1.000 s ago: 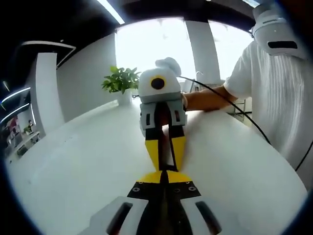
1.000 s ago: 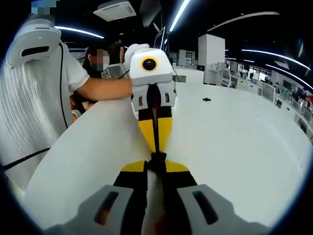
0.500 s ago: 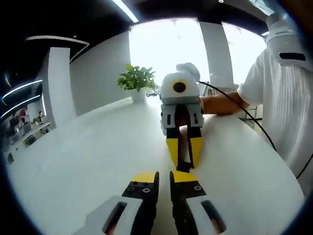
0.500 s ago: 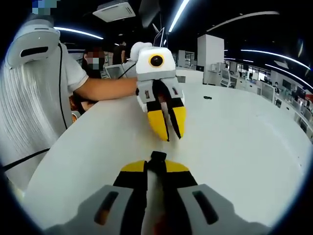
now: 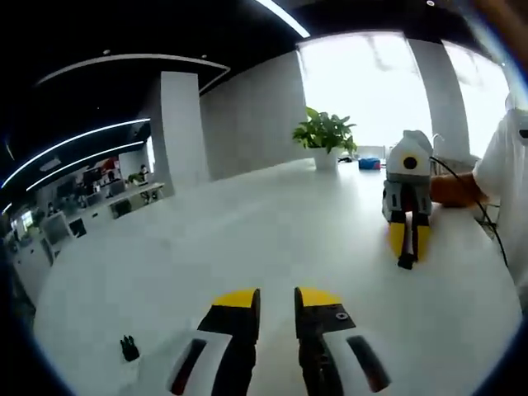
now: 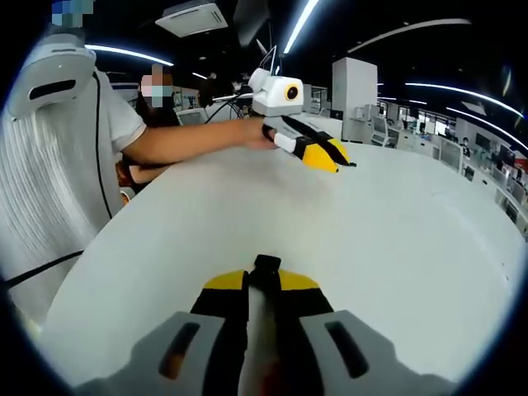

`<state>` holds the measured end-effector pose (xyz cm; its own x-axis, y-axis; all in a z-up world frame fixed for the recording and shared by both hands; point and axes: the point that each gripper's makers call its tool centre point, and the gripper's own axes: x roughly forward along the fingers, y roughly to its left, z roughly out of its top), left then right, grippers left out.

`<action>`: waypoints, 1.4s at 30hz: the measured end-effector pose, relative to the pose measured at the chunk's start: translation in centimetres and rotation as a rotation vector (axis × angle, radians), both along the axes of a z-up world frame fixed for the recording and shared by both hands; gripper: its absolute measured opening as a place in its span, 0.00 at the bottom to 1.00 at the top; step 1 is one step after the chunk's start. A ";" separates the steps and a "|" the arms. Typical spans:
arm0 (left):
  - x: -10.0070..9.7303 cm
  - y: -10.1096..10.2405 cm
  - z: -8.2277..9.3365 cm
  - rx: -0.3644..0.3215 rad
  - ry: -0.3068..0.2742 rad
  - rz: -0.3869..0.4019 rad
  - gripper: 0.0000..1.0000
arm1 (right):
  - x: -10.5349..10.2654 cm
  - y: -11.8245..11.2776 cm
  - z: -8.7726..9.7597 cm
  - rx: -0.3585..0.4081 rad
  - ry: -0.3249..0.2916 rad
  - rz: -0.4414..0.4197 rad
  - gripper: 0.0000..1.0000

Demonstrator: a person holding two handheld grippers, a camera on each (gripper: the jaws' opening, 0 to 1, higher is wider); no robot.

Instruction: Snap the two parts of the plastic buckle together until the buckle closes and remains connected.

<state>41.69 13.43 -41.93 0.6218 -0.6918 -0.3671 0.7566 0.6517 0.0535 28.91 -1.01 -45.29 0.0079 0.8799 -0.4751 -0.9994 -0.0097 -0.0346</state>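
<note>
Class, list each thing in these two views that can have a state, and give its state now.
left gripper, open, holding nothing.
right gripper, shut on the buckle.
buckle, pinched in the right gripper; closed or not cannot be told.
small black piece, lying loose on the table.
potted plant, upright at the table's far edge.

White-bodied gripper [image 5: 276, 299] with yellow-tipped black jaws; person's ribbed white short sleeve [image 6: 62, 157].
</note>
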 end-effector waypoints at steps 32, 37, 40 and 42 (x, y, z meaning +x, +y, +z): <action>6.8 12.6 -3.8 -0.032 0.133 0.649 0.23 | 0.8 0.2 0.0 0.001 -0.004 -0.028 0.11; 7.1 12.6 -4.2 -0.046 0.163 0.677 0.22 | 1.2 0.1 -0.1 0.002 -0.003 -0.029 0.11; 7.2 12.3 -4.5 -0.054 0.184 0.685 0.23 | 1.4 0.1 -0.1 0.002 -0.003 -0.030 0.11; 7.3 12.3 -4.6 -0.044 0.181 0.694 0.22 | 1.5 0.1 -0.1 0.002 -0.002 -0.030 0.11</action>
<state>49.02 25.78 -46.58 0.8555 -0.1751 -0.4873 0.1611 0.9844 -0.0710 30.43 -0.95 -45.39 0.0352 0.8802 -0.4733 -0.9991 0.0201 -0.0368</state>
